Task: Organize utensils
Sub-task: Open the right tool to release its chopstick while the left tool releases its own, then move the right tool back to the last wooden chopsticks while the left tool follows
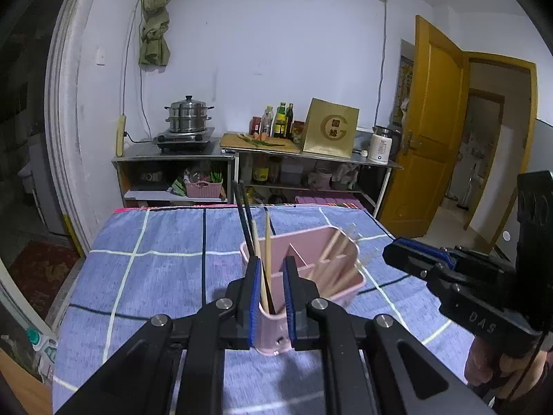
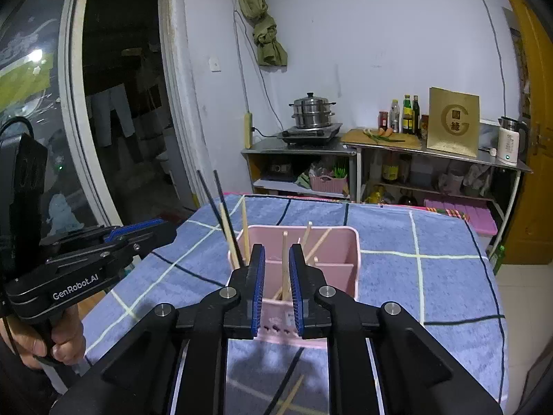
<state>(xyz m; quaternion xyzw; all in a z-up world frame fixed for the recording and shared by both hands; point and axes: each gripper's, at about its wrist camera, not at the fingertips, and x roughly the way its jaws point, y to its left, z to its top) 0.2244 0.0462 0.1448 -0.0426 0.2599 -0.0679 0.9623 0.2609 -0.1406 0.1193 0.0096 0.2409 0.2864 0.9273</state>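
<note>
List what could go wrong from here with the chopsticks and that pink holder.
1. The pink utensil holder stands on a soft checked cloth with tall black chopsticks leaning out of one corner; a nudge from the left gripper might tip it.
2. A loose wooden chopstick lies under the right gripper, easily overlooked or knocked off.

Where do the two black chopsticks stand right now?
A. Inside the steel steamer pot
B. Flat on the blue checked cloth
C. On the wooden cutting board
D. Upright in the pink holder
D: the black chopsticks stand upright in a corner compartment of the pink holder.
</note>
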